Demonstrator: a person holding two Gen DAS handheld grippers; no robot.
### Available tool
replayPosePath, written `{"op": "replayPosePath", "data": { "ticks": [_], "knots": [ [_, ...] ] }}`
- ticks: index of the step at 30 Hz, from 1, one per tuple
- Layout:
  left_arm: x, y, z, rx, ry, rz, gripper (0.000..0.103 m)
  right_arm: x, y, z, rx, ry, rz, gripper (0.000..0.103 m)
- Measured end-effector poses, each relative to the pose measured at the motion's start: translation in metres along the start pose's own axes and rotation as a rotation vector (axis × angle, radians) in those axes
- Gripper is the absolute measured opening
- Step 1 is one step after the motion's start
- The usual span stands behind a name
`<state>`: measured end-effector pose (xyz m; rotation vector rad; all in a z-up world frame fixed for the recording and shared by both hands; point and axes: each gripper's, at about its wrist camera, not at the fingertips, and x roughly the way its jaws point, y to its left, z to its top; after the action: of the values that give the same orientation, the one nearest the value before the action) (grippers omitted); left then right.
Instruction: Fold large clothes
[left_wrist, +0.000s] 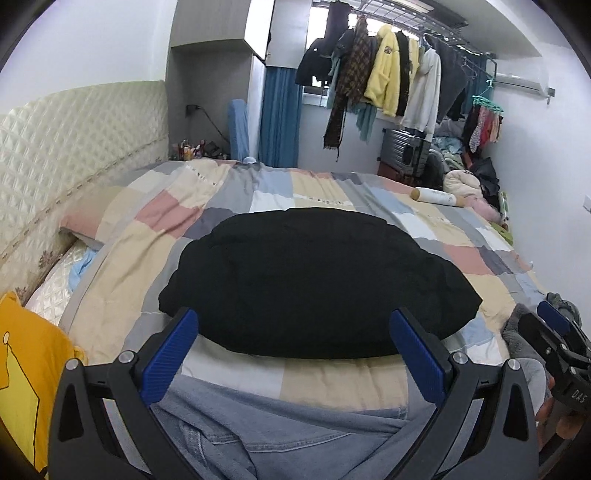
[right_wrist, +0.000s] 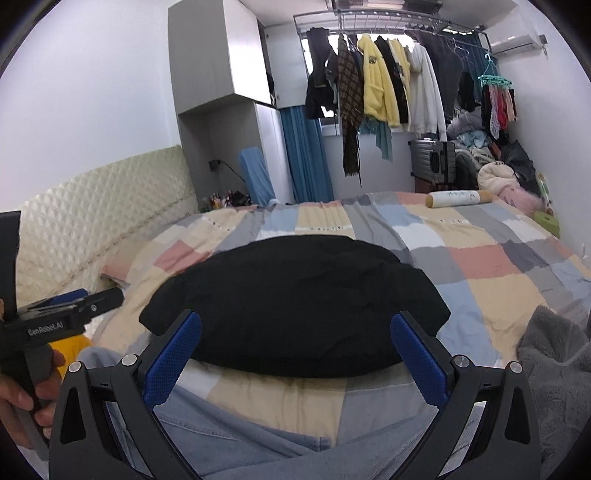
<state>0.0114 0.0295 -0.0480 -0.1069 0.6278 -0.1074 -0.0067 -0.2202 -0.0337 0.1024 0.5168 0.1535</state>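
A black garment (left_wrist: 314, 280) lies folded into a compact rounded shape on the patchwork quilt (left_wrist: 166, 236), and the right wrist view shows the black garment (right_wrist: 295, 306) the same way. My left gripper (left_wrist: 293, 332) is open, held just short of its near edge with nothing between the blue pads. My right gripper (right_wrist: 295, 332) is open too, hovering before that same edge. Blue denim jeans (left_wrist: 266, 428) lie on the bed under both grippers; the jeans (right_wrist: 236, 432) reach the bottom of the right wrist view. Each view catches the other gripper at its side.
A yellow garment (left_wrist: 26, 369) lies at the left bed edge and a grey fleece garment (right_wrist: 554, 369) at the right. A white bolster (right_wrist: 458, 198) rests at the far side. A rack of hanging clothes (right_wrist: 388, 85), a suitcase (right_wrist: 432, 162) and a padded headboard (left_wrist: 74, 147) surround the bed.
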Motion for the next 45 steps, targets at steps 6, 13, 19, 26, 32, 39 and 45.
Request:
{"op": "replayPosePath", "data": {
  "ticks": [6,13,19,26,32,39,45],
  "knots": [
    [0.003,0.005,0.000,-0.012,0.001,0.023,0.103,0.008,-0.005,-0.005,0.005,0.017,-0.014,0.103],
    [0.008,0.005,0.001,-0.016,0.024,0.014,0.103,0.012,-0.008,-0.002,0.002,0.020,-0.020,0.103],
    [0.009,0.002,0.001,-0.007,0.029,0.024,0.103,0.016,-0.007,0.001,-0.008,0.019,-0.023,0.103],
    [0.008,0.002,0.000,-0.006,0.029,0.024,0.103,0.017,-0.006,0.000,-0.008,0.026,-0.022,0.103],
    [0.007,0.002,-0.001,-0.009,0.028,0.023,0.103,0.016,-0.004,0.000,-0.012,0.022,-0.025,0.103],
    [0.005,0.000,-0.001,-0.004,0.038,0.020,0.103,0.016,-0.005,-0.001,-0.008,0.030,-0.032,0.103],
    [0.004,0.001,0.000,-0.004,0.034,0.025,0.103,0.014,-0.005,0.001,-0.009,0.026,-0.029,0.103]
  ]
}}
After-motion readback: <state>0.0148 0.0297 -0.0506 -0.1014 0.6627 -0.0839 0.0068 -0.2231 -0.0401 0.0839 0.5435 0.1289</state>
